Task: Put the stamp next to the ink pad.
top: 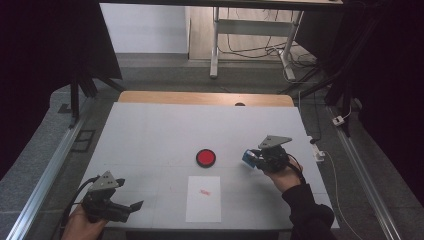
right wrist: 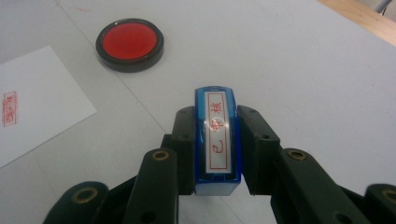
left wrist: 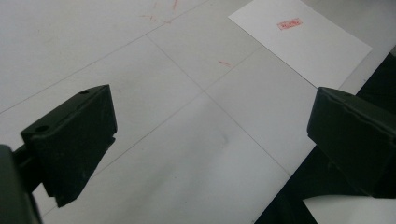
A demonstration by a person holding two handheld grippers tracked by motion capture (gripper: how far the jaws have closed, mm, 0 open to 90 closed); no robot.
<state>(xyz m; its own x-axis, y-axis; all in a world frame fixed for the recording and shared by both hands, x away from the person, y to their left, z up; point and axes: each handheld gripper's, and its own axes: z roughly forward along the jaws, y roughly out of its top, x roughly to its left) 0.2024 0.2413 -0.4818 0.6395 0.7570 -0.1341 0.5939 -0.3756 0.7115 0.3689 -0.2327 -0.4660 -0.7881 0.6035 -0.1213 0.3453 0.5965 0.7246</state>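
The blue stamp [right wrist: 217, 140] sits clamped between the right gripper's [top: 261, 158] jaws, long axis along them, just right of the red ink pad [top: 206, 158]. The paper [top: 204, 198] lies nearer the left gripper [top: 131, 207], which gapes empty.

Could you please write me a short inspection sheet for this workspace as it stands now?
Surface: white table, faint red marks, wooden strip at far edge.
Job's things: blue stamp clamped in the right tool; red ink pad at table centre; sheet of paper near the front edge, bearing a red stamp print.
Clutter: nothing seen.
Grippers: left tool open, holding nothing, at the front left corner; right tool shut on the stamp, right of the ink pad.
Cables: black leads from both tools; white cable along the right edge.
Surroundings: desk legs, floor wiring, dark curtains.
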